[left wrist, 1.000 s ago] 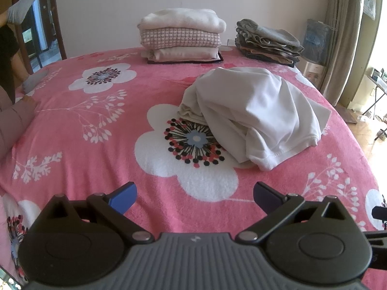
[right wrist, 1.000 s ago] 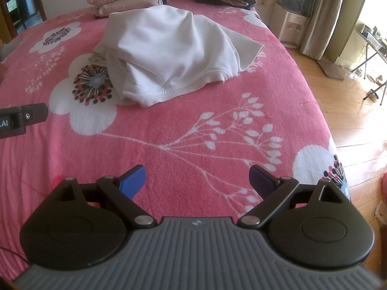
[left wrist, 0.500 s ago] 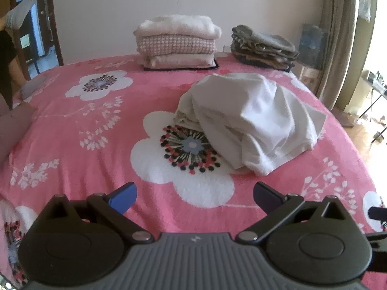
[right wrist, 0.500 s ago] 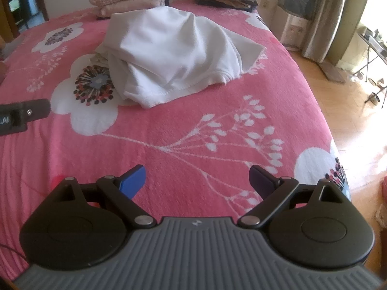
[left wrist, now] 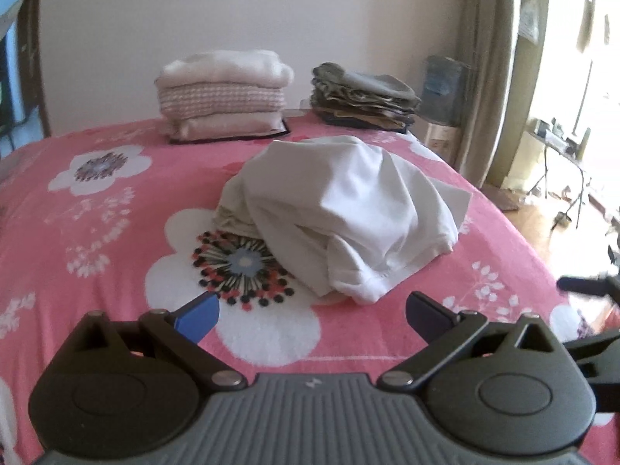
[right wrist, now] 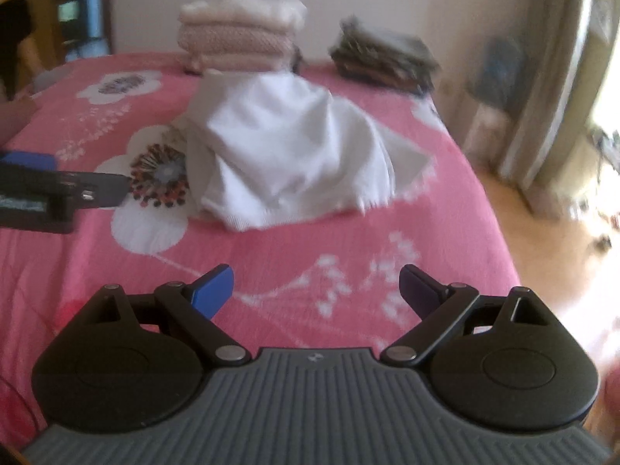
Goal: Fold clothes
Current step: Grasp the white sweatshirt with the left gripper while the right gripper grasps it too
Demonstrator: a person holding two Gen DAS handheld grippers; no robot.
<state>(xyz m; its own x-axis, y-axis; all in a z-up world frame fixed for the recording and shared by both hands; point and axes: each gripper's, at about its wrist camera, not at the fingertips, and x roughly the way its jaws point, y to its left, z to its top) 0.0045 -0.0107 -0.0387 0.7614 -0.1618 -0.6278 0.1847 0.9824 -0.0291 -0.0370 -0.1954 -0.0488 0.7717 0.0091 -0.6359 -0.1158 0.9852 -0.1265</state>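
A crumpled white garment (left wrist: 345,213) lies in a heap on the pink flowered bedspread (left wrist: 97,213), mid-bed. It shows again in the right wrist view as the same white garment (right wrist: 290,159), blurred. My left gripper (left wrist: 312,312) hovers open just short of the heap's near hem, nothing between its fingers. My right gripper (right wrist: 316,286) is open too, farther back over the bedspread (right wrist: 426,232). The left gripper's body (right wrist: 58,193) pokes in at the left edge of the right wrist view, beside the heap.
Two folded stacks sit at the far edge of the bed: a pale pink and cream stack (left wrist: 224,97) and a grey-brown stack (left wrist: 364,97). The bed's right edge drops to a wooden floor (right wrist: 562,252), with a curtain (left wrist: 488,69) and a blue container (left wrist: 441,89) beyond.
Both grippers have tilted up and moved closer to the white heap. The left gripper's body reaches further into the right wrist view. Both remain open.
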